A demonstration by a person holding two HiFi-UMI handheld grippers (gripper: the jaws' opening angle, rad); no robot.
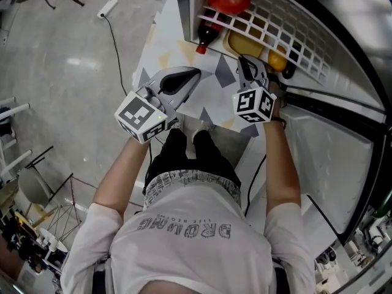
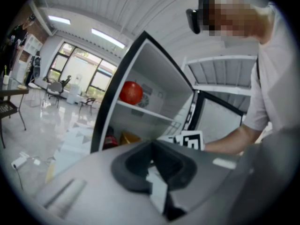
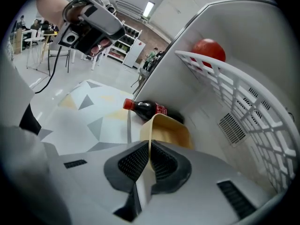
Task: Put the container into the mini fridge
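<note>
The yellow container (image 3: pixel 171 128) sits in the lower compartment of the mini fridge (image 3: pixel 243 27), under the white wire shelf (image 3: pixel 243 93). Its near wall is pinched between the two dark pads of the right tool (image 3: pixel 150 146), which are closed on the thin rim. The container's hollow shows only bare tan walls, and its open mouth is turned toward the shelf. In the head view the container (image 1: pixel 244 43) looks oblong, with its long axis running across the compartment from side to side, and the right tool (image 1: pixel 247 63) reaches in at its front edge. Just beside it lies a dark cola bottle (image 3: pixel 150 109) on its side, its red cap pointing out of the fridge toward the floor; whether bottle and container touch cannot be told. A red apple (image 3: pixel 208 49) rests on the wire shelf above them. The left tool (image 2: pixel 151 146) hangs outside the fridge, well apart from the container, its jaws together at the tips with nothing between them. In the head view the left tool (image 1: pixel 193 73) is over a grey and white patterned mat (image 1: pixel 202 100). The fridge door (image 1: pixel 331 158) stands open on the person's right.
</note>
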